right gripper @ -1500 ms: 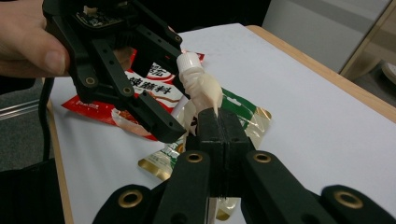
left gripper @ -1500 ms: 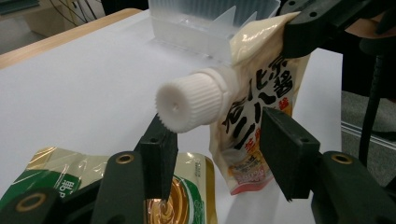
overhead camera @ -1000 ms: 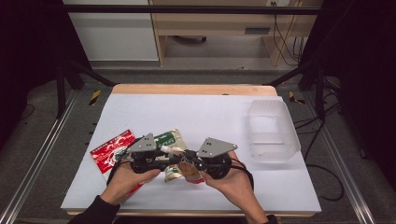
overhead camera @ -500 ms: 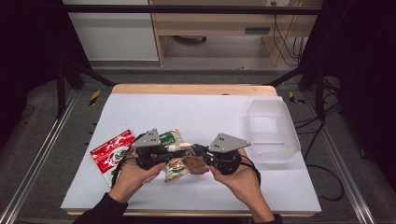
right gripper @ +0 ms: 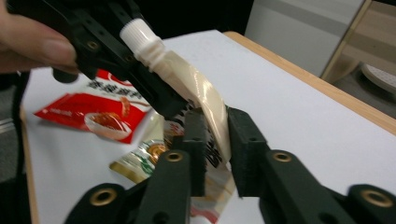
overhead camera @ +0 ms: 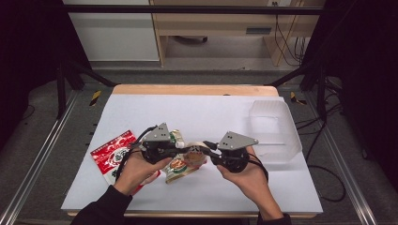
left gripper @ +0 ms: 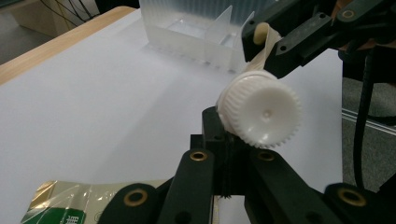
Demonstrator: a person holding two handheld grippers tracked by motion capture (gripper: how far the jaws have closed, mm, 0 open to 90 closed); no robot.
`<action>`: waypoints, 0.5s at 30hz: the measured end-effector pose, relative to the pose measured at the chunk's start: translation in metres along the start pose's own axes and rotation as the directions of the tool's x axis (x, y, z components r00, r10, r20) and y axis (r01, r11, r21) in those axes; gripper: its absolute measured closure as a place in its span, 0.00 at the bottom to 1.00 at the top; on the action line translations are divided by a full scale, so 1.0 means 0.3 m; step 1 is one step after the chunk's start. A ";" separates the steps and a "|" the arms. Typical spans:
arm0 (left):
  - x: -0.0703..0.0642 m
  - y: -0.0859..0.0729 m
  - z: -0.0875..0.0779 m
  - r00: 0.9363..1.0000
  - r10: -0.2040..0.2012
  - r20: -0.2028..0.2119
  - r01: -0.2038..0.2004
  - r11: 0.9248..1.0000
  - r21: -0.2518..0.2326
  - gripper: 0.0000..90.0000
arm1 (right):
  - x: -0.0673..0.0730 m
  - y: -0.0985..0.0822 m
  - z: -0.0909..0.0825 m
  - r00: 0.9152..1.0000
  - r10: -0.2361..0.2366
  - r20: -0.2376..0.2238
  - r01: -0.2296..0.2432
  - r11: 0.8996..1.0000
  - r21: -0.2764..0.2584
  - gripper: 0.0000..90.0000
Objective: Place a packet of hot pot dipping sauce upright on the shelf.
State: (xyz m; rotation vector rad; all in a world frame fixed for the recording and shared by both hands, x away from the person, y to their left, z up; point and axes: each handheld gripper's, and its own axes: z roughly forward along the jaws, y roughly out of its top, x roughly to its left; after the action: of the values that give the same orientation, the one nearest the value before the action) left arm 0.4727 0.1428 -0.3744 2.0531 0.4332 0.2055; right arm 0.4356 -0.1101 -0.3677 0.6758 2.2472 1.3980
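A cream spouted pouch [overhead camera: 188, 161] with a white ribbed cap [left gripper: 260, 109] hangs between my two grippers above the white table. My left gripper [overhead camera: 182, 146] is shut on the pouch's neck just under the cap [right gripper: 135, 30]. My right gripper [right gripper: 217, 149] straddles the pouch body [right gripper: 205, 100]; its jaws have just been opening and now stand apart, with the twisted film running loosely between them. In the left gripper view the right gripper's fingers [left gripper: 299, 39] show beyond the cap.
A red snack packet [overhead camera: 112, 152] lies at the table's left, and a green-printed packet [left gripper: 70, 205] lies under the hands. A clear plastic box [overhead camera: 274, 129] with a divider stands at the right. The table's wooden far edge [overhead camera: 192, 89] is beyond.
Both hands have carried the pouch a little away from the person and upward. The right gripper's jaws have loosened from the pouch, while the left has closed on its neck.
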 end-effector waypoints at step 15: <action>-0.007 0.013 0.001 0.999 0.037 0.025 -0.038 0.998 0.042 1.00 | -0.021 0.109 0.024 0.946 -0.308 -0.106 0.325 0.886 0.330 0.30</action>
State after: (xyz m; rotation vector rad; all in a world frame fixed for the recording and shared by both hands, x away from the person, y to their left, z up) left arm 0.4718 0.1400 -0.3713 2.1049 0.3873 0.1957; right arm 0.4507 -0.0964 -0.3407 0.3507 2.5321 0.8840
